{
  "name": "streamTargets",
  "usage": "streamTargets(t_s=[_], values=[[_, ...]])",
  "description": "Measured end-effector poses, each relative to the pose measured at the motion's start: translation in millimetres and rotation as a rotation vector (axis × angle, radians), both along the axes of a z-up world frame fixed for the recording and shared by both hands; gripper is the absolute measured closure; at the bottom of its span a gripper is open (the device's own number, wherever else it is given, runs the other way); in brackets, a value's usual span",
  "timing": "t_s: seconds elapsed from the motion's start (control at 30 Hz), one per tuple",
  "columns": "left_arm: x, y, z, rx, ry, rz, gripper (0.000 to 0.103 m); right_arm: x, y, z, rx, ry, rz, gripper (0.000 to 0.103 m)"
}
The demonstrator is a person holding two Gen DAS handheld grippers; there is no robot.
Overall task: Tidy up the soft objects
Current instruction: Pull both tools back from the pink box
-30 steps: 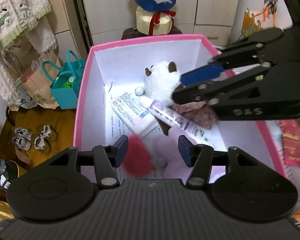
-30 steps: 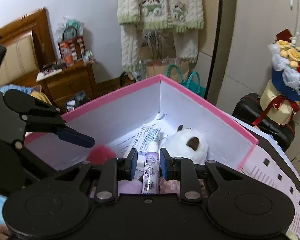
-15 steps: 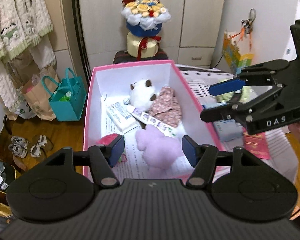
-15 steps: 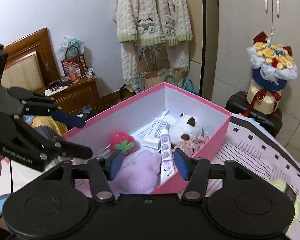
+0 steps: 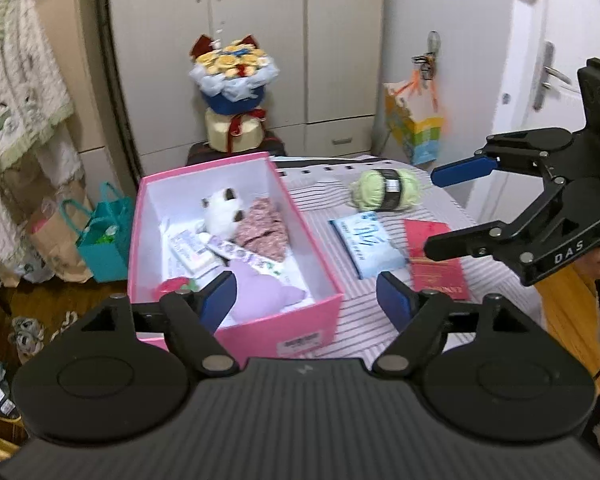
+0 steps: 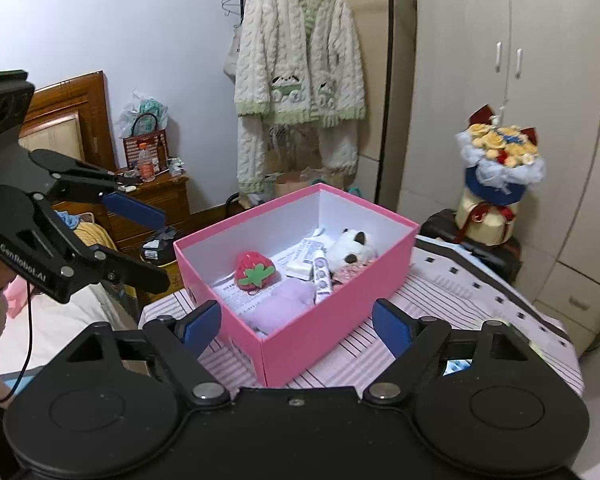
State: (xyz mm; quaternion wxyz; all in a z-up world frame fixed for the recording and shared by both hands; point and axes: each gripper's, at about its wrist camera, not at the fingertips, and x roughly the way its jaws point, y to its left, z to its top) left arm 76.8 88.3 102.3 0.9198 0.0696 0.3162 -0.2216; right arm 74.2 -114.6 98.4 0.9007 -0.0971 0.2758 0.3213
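Both grippers' fingers are opening with nothing between them; next, I judge, the right gripper (image 5: 456,208) should straddle the green yarn ball (image 5: 384,189) beyond the pink box (image 5: 276,332) on the striped surface (image 5: 380,292), squeezing gently while the left gripper (image 5: 306,296) stays clear

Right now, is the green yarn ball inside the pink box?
No, the yarn ball lies on the striped cloth outside the pink box, off to its right in the left wrist view.

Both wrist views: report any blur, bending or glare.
Left wrist view: the gift bag by the door is smeared, the pink box sharp. Right wrist view: sharp, wardrobe edges bow outward, dark corners; no strong glare in either.
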Motion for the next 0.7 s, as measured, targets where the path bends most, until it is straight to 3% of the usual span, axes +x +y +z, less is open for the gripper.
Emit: streamTargets(t_s=[0.37, 0.7], values=[[-12, -48, -17, -0.027, 0.055, -0.164, 0.02, -53, -46, -16, -0.007, -0.035, -0.085, 0.013], [-6, -89, -36, -0.035, 0.072, -0.251, 0.02, -67, -78, -42, -0.033, -0.034, -0.125, 0.011]])
